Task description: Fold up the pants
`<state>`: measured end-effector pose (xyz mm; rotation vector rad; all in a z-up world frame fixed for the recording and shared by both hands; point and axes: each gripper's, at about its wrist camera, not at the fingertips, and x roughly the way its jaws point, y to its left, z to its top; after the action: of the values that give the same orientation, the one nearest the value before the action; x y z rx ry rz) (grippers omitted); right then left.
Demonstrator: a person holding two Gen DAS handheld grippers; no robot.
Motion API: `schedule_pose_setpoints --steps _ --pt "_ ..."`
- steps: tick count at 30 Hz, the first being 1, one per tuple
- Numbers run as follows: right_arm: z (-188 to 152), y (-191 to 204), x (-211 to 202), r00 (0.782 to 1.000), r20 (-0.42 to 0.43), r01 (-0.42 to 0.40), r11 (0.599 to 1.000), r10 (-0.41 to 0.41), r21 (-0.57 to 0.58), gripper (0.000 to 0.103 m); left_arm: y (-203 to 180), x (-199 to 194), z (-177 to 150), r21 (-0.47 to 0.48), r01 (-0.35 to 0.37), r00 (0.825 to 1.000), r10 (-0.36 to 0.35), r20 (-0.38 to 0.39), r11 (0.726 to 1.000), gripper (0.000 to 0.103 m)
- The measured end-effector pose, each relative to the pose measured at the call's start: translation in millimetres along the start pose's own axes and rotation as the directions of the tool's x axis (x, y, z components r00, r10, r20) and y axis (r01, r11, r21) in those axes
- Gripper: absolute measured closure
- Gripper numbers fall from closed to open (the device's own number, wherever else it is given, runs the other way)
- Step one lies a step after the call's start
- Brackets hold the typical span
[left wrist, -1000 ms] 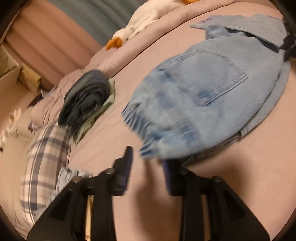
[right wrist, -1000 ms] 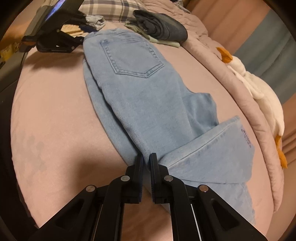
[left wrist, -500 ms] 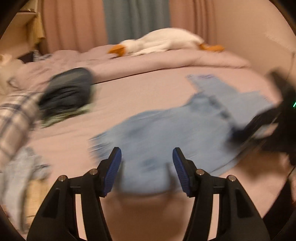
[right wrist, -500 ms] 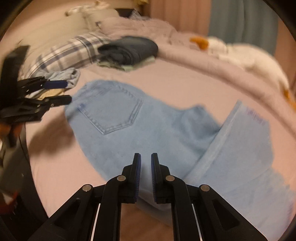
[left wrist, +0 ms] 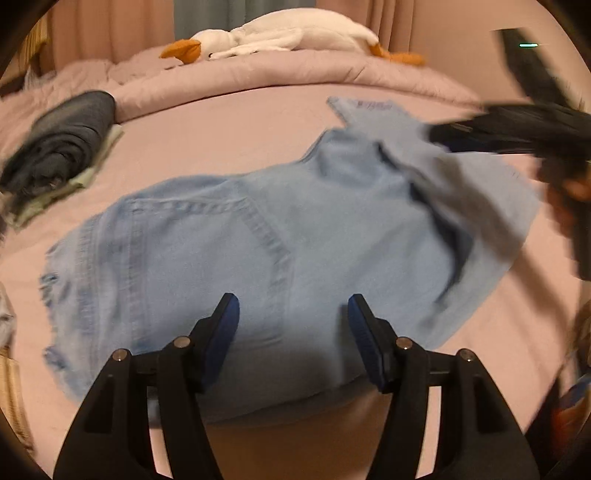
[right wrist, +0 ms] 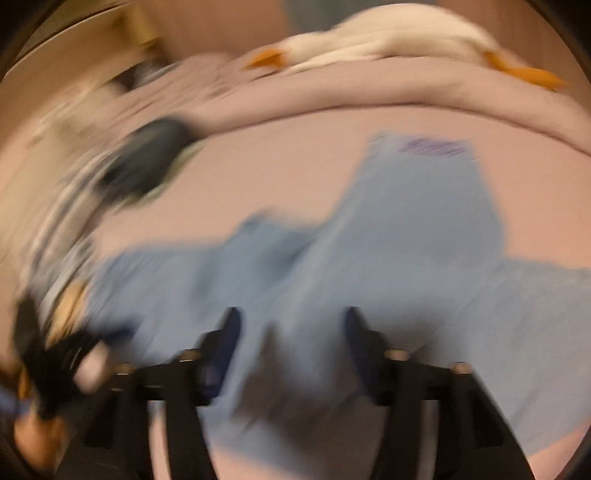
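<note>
Light blue jeans [left wrist: 221,240] lie partly folded on the pink bed sheet [left wrist: 221,129], back pocket up, with one leg doubled over at the right. My left gripper [left wrist: 292,301] hovers over the near edge of the jeans; its jaws are opening and nothing is pinched between the blue pads. In the right wrist view, which is badly blurred, my right gripper [right wrist: 291,315] hangs over the jeans [right wrist: 406,229] with its jaws opening wide, and the cloth lies below them, not gripped. The right gripper [left wrist: 480,136] also shows as a dark blur over the folded leg.
A stack of folded dark clothes [left wrist: 62,147] sits at the far left of the bed. A rolled pink duvet [left wrist: 258,74] runs along the back with a white goose plush [left wrist: 288,35] on it. A plaid pillow [right wrist: 55,206] lies at the left.
My right gripper let go of the fold of the jeans and opened wide. The left jaws spread further. Both hands rolled and swung, so both views now look across the bed.
</note>
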<state>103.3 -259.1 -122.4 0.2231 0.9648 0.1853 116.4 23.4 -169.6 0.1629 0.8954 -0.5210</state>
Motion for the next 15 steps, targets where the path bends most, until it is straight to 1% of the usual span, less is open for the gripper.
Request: schedule_pose_setpoints --steps 1,2,3,4,6,8,9,10,11,12,13,14,15 --pt "11.6 -6.3 6.2 1.000 0.004 -0.003 0.999 0.002 0.035 0.041 -2.9 0.8 5.4 -0.013 0.031 1.000 -0.031 0.005 0.999 0.042" --pt "26.5 -14.6 15.8 1.000 0.006 -0.022 0.996 0.021 0.081 0.041 -7.7 3.0 10.8 -0.026 0.068 0.998 -0.068 0.008 0.997 0.042" --pt "44.2 -21.5 29.5 1.000 -0.005 -0.027 0.992 0.028 0.123 0.041 -12.7 6.0 16.2 -0.040 0.111 0.994 -0.111 0.007 0.993 0.042" --pt "54.9 -23.9 40.4 1.000 -0.021 -0.008 0.991 0.011 0.137 0.041 -18.7 9.1 19.3 -0.051 0.146 0.989 -0.146 0.003 0.988 0.042" --pt "83.2 -24.9 70.6 0.995 -0.061 0.085 0.988 -0.078 0.129 0.041 -33.6 18.4 28.3 -0.059 0.211 0.977 -0.211 -0.004 0.976 0.042" --pt "100.7 -26.0 98.1 0.984 -0.113 0.152 0.982 -0.140 0.109 0.041 -49.5 23.9 35.5 -0.043 0.265 0.964 -0.266 -0.006 0.963 0.044" --pt "104.9 -24.6 108.6 0.978 -0.133 0.173 0.979 -0.159 0.104 0.041 -59.9 26.6 38.3 -0.027 0.298 0.954 -0.299 -0.004 0.954 0.044" --pt "110.8 -24.9 124.6 0.968 -0.162 0.209 0.973 -0.192 0.093 0.041 -66.4 27.9 39.8 -0.016 0.317 0.948 -0.318 -0.004 0.948 0.045" --pt "113.5 -23.2 132.2 0.961 -0.182 0.227 0.970 -0.209 0.086 0.041 -72.9 29.9 41.1 -0.002 0.325 0.946 -0.325 -0.003 0.946 0.048" --pt "115.2 -22.3 140.7 0.954 -0.196 0.246 0.967 -0.228 0.072 0.041 -77.4 32.1 41.9 0.009 0.324 0.946 -0.324 -0.006 0.946 0.057" --pt "116.6 -17.9 146.1 0.948 -0.192 0.265 0.964 -0.254 0.034 0.042 -81.9 36.3 42.8 0.019 0.323 0.946 -0.322 -0.019 0.946 0.070" --pt "117.0 -12.3 149.4 0.941 -0.178 0.289 0.957 -0.288 -0.017 0.052 -86.0 40.0 42.0 0.023 0.318 0.948 -0.317 -0.039 0.948 0.079" --pt "116.8 -9.0 150.9 0.935 -0.169 0.308 0.950 -0.313 -0.052 0.060 -90.0 45.9 42.3 0.029 0.311 0.949 -0.308 -0.067 0.950 0.096"
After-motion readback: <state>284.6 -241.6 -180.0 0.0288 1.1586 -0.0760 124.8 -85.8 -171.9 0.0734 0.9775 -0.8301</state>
